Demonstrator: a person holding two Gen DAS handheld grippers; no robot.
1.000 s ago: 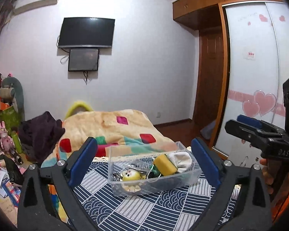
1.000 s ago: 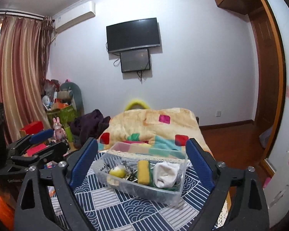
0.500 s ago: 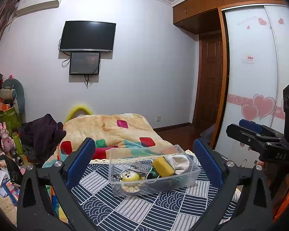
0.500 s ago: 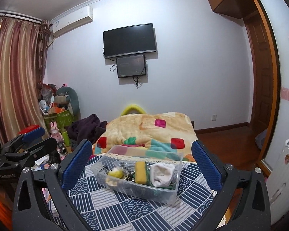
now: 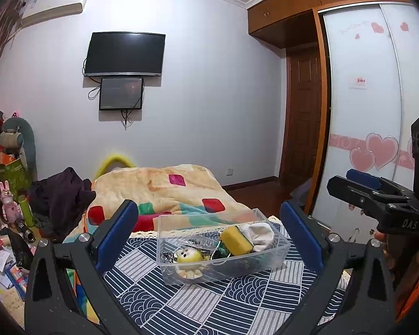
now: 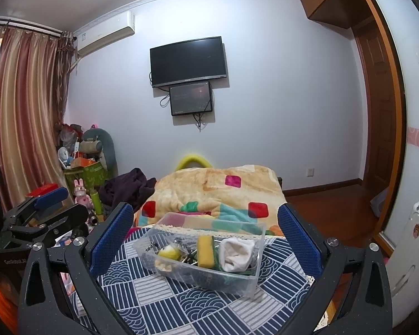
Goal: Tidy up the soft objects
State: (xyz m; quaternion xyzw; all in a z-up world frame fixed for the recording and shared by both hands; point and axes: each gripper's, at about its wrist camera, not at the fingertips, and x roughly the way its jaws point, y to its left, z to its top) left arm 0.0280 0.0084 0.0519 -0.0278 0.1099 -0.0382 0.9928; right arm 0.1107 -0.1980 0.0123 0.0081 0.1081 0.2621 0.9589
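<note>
A clear plastic bin (image 5: 276, 248) (image 6: 245, 279) stands on a navy patterned cloth (image 5: 181, 301) (image 6: 159, 301). It holds a yellow sponge (image 5: 235, 240) (image 6: 204, 251), a white sock (image 5: 258, 231) (image 6: 236, 252), a small yellow plush toy (image 5: 188, 255) (image 6: 169, 251) and dark metal bits. My left gripper (image 5: 209, 229) is open and empty, held back from the bin and framing it. My right gripper (image 6: 205, 231) is open and empty, likewise framing the bin. Each gripper shows at the edge of the other's view: right (image 5: 377, 198), left (image 6: 42, 217).
Behind the bin lies a bed with an orange patched blanket (image 5: 164, 187) (image 6: 223, 187) and a dark garment (image 5: 61, 195). Clutter and toys stand at the left (image 5: 5, 195) (image 6: 83, 167). A wardrobe with heart stickers (image 5: 377, 139) and a white suitcase (image 6: 410, 251) are at the right.
Both views have tilted upward and drawn back a little, so the bin sits lower and smaller between the fingers. Both grippers stay open; nothing in the bin has moved.
</note>
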